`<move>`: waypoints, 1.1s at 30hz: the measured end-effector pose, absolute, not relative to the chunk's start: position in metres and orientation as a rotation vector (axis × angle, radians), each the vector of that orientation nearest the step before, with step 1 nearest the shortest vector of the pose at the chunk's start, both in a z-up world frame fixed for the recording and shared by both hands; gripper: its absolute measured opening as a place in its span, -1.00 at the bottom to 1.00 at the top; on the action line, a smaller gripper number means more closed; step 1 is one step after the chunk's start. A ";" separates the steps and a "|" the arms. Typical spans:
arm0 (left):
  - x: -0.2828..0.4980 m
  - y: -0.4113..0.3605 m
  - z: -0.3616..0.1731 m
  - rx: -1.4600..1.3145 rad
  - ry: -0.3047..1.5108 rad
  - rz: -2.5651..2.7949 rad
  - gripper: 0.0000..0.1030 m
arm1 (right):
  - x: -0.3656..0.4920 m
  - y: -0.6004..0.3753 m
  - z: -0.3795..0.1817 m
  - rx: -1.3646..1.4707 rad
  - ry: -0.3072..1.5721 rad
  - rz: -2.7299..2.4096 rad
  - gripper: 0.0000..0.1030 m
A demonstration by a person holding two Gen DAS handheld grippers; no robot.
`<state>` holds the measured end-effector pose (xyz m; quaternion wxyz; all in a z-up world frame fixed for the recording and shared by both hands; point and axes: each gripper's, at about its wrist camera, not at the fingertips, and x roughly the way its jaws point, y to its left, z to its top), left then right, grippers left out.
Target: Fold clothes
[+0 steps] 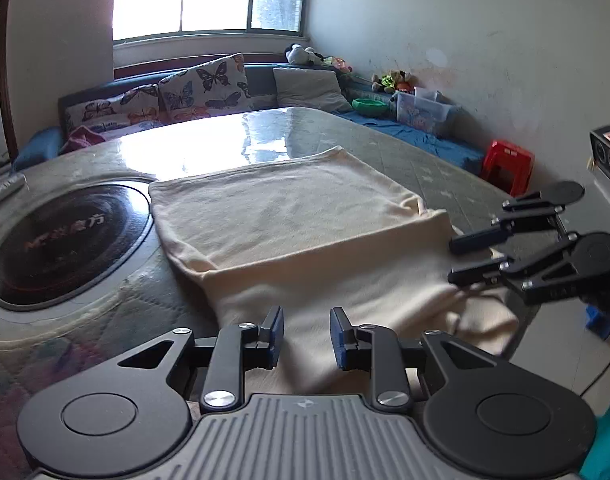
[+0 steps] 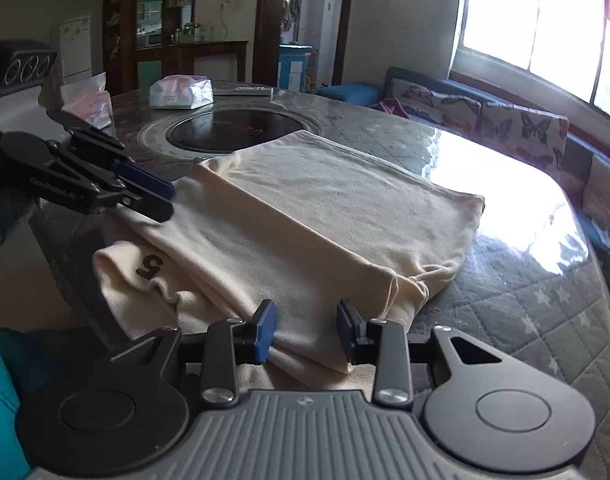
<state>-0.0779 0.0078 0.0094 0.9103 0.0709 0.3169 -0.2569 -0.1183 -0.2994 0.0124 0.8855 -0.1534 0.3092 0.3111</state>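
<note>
A cream garment (image 1: pixel 289 216) lies partly folded on the round table (image 1: pixel 405 148), with one layer folded over the rest. Its near end hangs over the table's front edge. In the right wrist view the garment (image 2: pixel 325 216) shows a dark numeral 5 on the hanging part. My left gripper (image 1: pixel 307 336) is open just above the near part of the cloth, holding nothing. My right gripper (image 2: pixel 306 330) is open over the folded edge at the garment's near corner. The right gripper shows in the left wrist view (image 1: pixel 461 258), the left one in the right wrist view (image 2: pixel 163 200).
A round black cooktop (image 1: pixel 61 240) is set into the table to the left of the garment. Tissue packs (image 2: pixel 181 92) and a remote (image 2: pixel 245 90) lie at the table's far side. A bench with butterfly cushions (image 1: pixel 201 88) runs under the window. A red stool (image 1: pixel 507 166) stands at the right.
</note>
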 end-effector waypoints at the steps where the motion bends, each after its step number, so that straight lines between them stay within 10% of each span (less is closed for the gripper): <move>1: -0.083 0.010 0.011 0.171 0.649 -0.537 -0.40 | -0.119 -0.301 0.014 -0.314 0.643 0.646 -0.33; 16: -0.133 -0.021 -0.008 0.470 0.518 -0.663 -0.26 | -0.147 -0.325 0.033 -0.314 0.647 0.615 -0.06; 23: -0.128 -0.029 -0.010 0.450 0.474 -0.663 -0.76 | -0.166 -0.321 0.034 -0.414 0.640 0.657 0.17; 33: -0.068 -0.015 0.018 0.188 0.539 -0.634 -0.82 | -0.168 -0.290 0.020 -0.523 0.569 0.765 0.27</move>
